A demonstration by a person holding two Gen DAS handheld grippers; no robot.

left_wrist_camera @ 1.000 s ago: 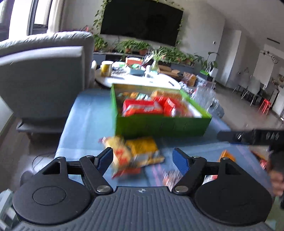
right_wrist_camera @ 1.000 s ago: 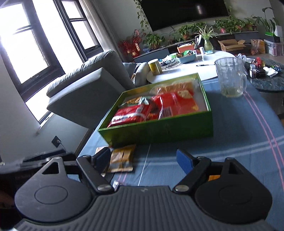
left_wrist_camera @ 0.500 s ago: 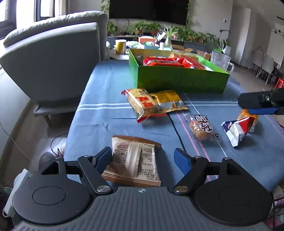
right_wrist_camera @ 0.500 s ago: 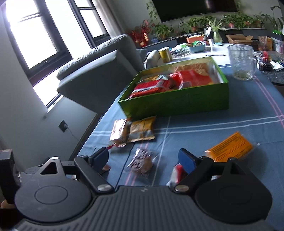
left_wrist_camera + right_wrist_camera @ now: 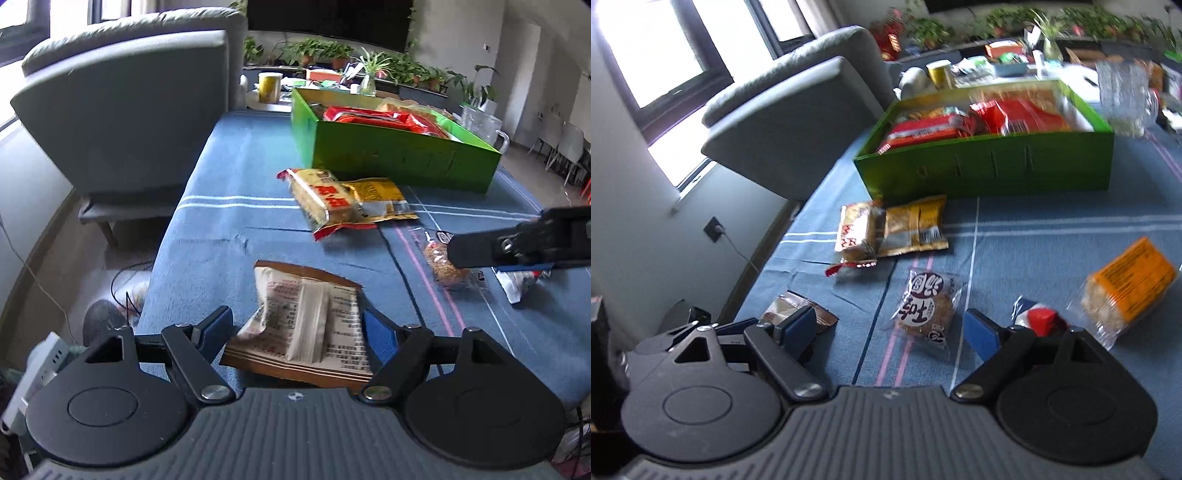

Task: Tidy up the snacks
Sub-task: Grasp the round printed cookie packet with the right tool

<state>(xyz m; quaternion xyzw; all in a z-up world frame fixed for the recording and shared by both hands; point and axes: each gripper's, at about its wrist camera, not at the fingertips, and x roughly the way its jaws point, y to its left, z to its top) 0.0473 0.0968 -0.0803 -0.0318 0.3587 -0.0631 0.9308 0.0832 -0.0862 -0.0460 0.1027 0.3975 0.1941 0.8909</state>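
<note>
The left gripper (image 5: pixel 297 328) stood well open, its blue pads astride a brown-edged snack packet (image 5: pixel 306 321) lying near on the blue cloth (image 5: pixel 221 221), neither pad clearly pressing it. The right gripper (image 5: pixel 890 330) held nothing; its jaws had just been opening, a round biscuit packet (image 5: pixel 925 308) on the cloth between them. Farther off lay two yellow packets (image 5: pixel 890 229), then the green box (image 5: pixel 990 166) of snacks
</note>
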